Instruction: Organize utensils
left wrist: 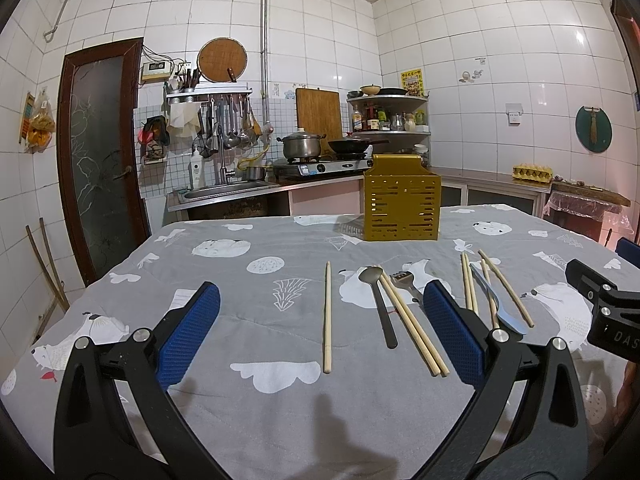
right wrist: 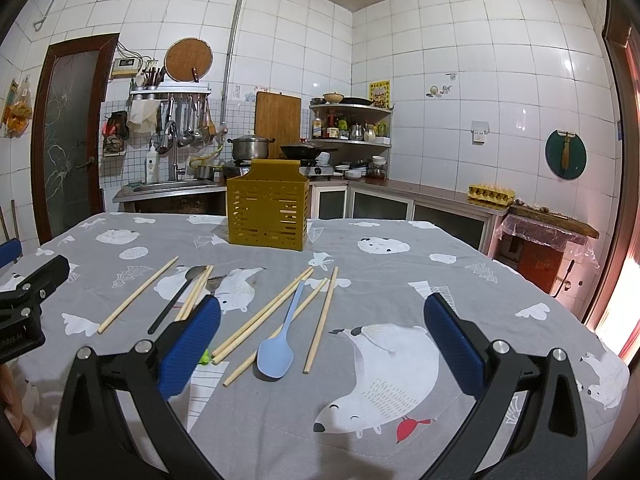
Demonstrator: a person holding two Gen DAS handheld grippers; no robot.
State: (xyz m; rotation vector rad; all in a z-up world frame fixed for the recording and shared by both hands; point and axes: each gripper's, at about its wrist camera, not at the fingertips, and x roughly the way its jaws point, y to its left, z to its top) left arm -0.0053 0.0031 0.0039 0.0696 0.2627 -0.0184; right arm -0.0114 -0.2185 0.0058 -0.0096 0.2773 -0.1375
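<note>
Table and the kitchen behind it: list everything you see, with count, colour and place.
Chopsticks: seven, pale wood, scattered flat on the near table.
Spoon: one, dark grey, between the lone chopstick and a pair.
Fork: one, metal, beside that pair, handle partly hidden.
Blue spoon: one, light blue, among the right-hand chopsticks.
Utensil holder: one, mustard yellow, upright at the table's far side.
Tablecloth: one, grey with white bears, covering the table.
Pot: one, steel, on the stove.
Wok: one, black, beside the pot.
Egg tray: one, yellow, right counter.
Left gripper: black, blue pads, open.
Right gripper: same, open.
</note>
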